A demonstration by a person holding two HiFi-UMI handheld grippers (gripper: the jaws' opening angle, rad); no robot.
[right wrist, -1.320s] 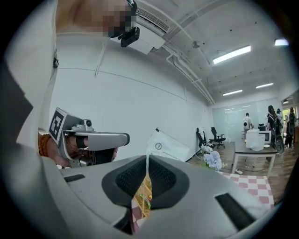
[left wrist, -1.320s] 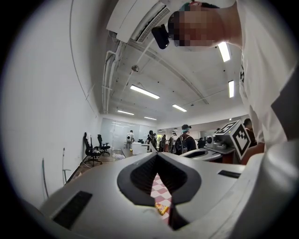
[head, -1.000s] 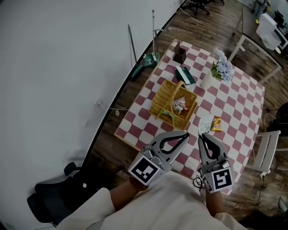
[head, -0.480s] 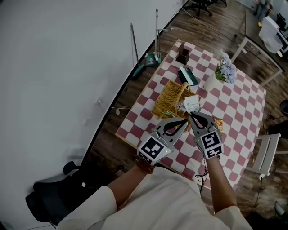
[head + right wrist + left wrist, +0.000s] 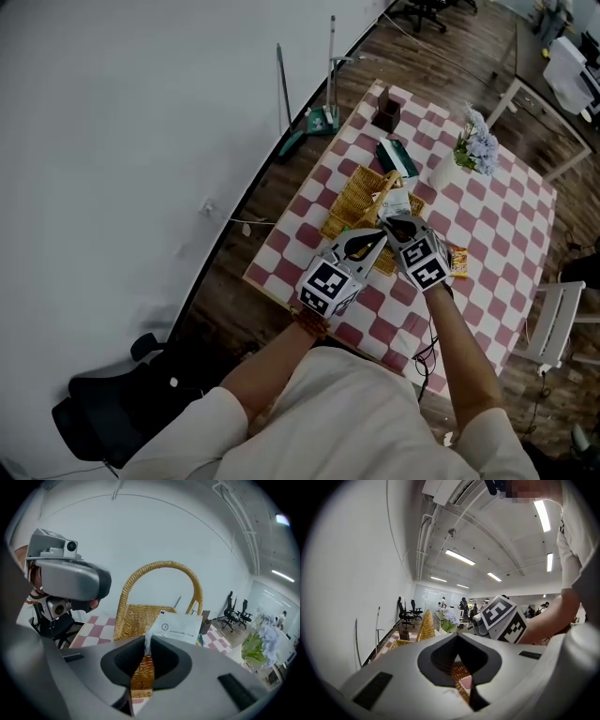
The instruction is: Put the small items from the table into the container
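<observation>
My right gripper (image 5: 392, 223) hangs over the wicker basket (image 5: 349, 202) with a white packet (image 5: 397, 202) standing up from its tips. In the right gripper view the white packet (image 5: 180, 627) has its lower corner still pinched at the right gripper (image 5: 145, 644) tips while the jaws are opening, with the basket (image 5: 140, 616) right beneath. My left gripper (image 5: 379, 236) is shut and empty beside it, at the basket's near edge; the left gripper (image 5: 457, 637) tips meet with nothing between them. An orange snack packet (image 5: 457, 261) lies on the checked table (image 5: 487, 225).
Beyond the basket lie a green item (image 5: 394, 155), a brown box (image 5: 385, 112) and a vase of flowers (image 5: 473, 150). A white chair (image 5: 553, 319) stands at the table's right. A wall runs along the left.
Both grippers moved away from me and down toward the basket. The right one took the white packet from beside the orange snack and carried it over the basket.
</observation>
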